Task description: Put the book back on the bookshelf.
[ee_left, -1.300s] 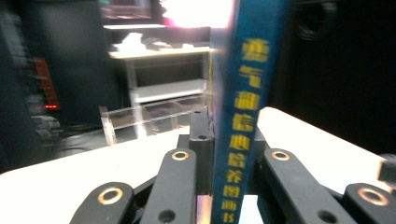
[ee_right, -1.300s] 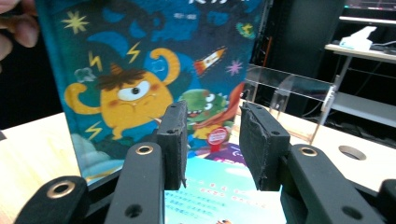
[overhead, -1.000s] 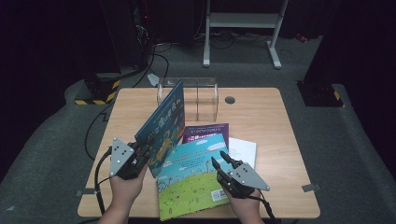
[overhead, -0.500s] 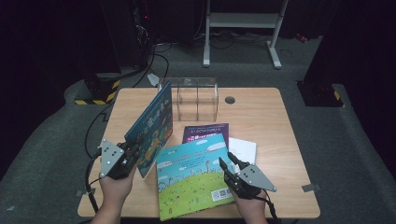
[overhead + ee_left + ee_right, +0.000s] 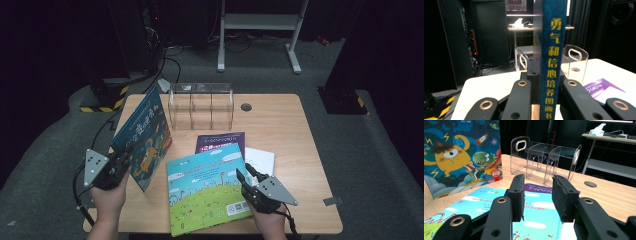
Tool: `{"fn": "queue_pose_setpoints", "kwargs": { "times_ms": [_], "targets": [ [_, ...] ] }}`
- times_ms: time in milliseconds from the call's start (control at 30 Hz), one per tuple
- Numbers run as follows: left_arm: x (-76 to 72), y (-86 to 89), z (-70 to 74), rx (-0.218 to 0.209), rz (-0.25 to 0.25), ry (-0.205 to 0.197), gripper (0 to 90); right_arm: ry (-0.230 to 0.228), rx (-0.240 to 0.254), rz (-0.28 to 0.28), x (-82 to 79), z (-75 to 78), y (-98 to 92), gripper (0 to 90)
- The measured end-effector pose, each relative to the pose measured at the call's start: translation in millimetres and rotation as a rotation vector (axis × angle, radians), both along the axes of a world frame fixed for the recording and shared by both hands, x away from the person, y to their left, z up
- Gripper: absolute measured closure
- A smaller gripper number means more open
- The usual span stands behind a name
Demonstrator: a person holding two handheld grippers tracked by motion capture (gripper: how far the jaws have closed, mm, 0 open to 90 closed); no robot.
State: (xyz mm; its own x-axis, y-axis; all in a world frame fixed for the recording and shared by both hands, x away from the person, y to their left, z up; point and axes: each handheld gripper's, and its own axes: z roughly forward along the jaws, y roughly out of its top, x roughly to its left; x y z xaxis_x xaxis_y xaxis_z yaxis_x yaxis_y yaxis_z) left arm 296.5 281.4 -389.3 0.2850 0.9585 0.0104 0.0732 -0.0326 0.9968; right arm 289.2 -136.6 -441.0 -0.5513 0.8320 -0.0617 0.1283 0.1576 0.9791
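Observation:
My left gripper is shut on the lower edge of a blue picture book with a monster and a dinosaur on its cover, holding it upright over the table's left side. In the left gripper view the book's spine stands clamped between the jaws of the left gripper. My right gripper is open at the front right, nothing between its jaws. It hovers by the right edge of a sky-and-grass picture book lying flat. The right gripper view shows the right gripper above that book.
A clear acrylic rack with several slots stands at the table's back middle. A purple book and a white booklet lie under the flat book. The wooden table has a cable hole. Cables trail on the floor behind.
My left gripper has carried the blue book leftward, off the flat books and toward the table's left edge. The right gripper has stayed in place.

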Motion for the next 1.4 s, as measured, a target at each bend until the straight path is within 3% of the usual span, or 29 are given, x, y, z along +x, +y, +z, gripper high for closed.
{"fn": "queue_pose_setpoints", "kwargs": {
  "times_ms": [100, 533, 900, 1167, 1400],
  "targets": [
    [0.5, 3.0, 2.4, 0.015, -0.015, 0.016, 82.2, 0.001, 0.001, -0.004, -0.2, -0.5, -0.9, 62.5],
    [4.1, 13.6, 4.5, -0.053, -0.010, 0.059, 82.2, 0.015, 0.001, -0.006, -1.4, -4.9, -5.1, 62.0],
    [4.3, 5.2, 7.5, -0.004, -0.023, 0.050, 82.8, 0.020, 0.007, -0.007, -1.0, -5.5, -6.6, 61.7],
    [16.3, 5.2, 28.3, -0.017, -0.045, 0.077, 83.5, 0.022, 0.023, -0.012, -1.0, -4.5, -10.2, 61.7],
    [24.9, 0.2, 43.0, -0.009, -0.042, 0.054, 83.5, 0.021, 0.030, -0.015, -0.7, -3.8, -11.6, 61.7]
  ]
}}
